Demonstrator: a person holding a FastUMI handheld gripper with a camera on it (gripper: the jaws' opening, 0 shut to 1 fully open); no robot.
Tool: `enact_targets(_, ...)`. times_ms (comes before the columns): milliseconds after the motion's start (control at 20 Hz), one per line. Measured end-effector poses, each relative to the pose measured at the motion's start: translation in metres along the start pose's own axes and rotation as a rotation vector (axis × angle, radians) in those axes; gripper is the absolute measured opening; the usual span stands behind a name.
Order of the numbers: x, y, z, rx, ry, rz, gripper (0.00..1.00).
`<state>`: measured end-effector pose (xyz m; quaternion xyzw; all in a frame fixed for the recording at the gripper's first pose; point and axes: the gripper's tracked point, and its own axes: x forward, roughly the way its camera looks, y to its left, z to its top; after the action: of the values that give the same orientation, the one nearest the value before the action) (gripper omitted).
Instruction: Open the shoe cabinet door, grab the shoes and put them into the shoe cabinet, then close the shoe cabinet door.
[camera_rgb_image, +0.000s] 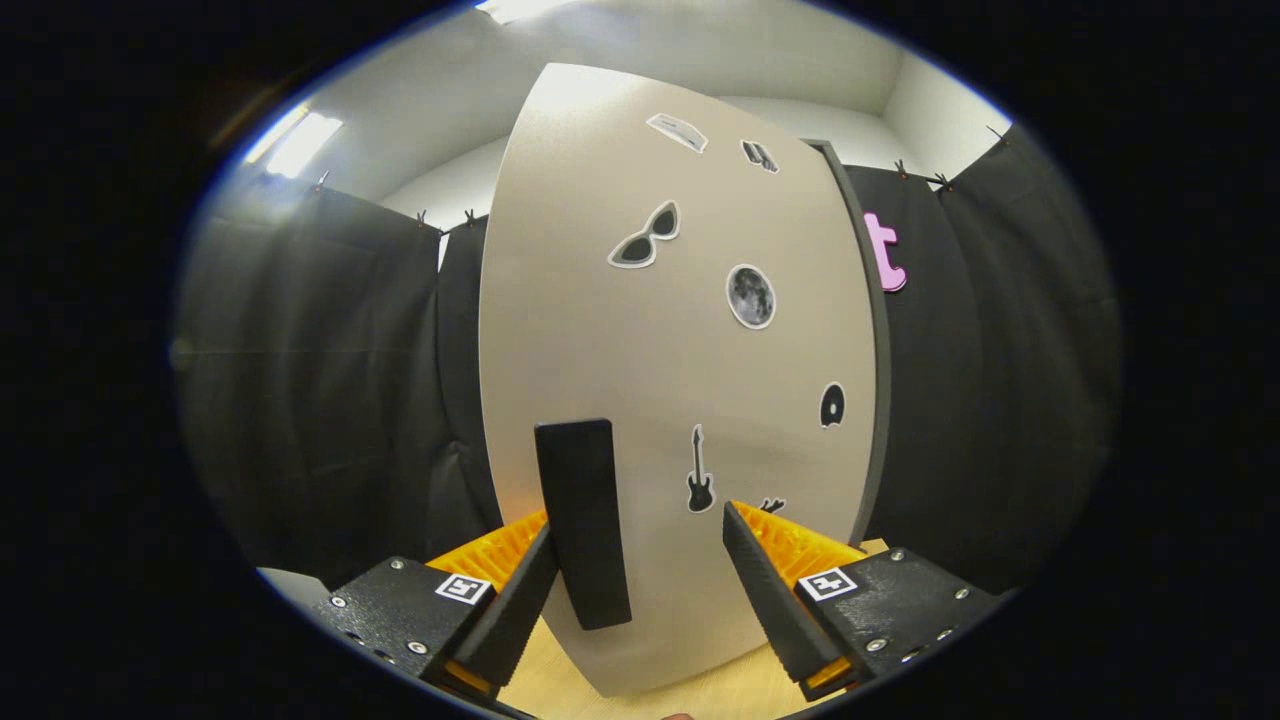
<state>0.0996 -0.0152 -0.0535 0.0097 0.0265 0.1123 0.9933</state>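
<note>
The shoe cabinet door (680, 380) stands close in front of me, a pale grey panel with several small stickers on it. Its black upright handle (583, 520) sits between my fingers, right against the left finger (520, 600) and well apart from the right finger (765, 590). My gripper (638, 515) is open, its tips almost at the door's surface. A dark edge of the cabinet (872, 330) runs down the door's right side. I cannot tell whether the door is fully closed or slightly ajar.
Black cloth walls (320, 380) hang to the left and right of the cabinet. A light wooden floor (700, 695) lies under the door and my fingers. White walls and ceiling lights are above.
</note>
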Motion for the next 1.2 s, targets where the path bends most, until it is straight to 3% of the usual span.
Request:
enact_targets(700, 0.079, 0.030, -0.002, 0.013, -0.003, -0.058, 0.96)
enact_targets(1200, 0.102, 0.031, -0.002, 0.019, -0.013, -0.141, 0.96)
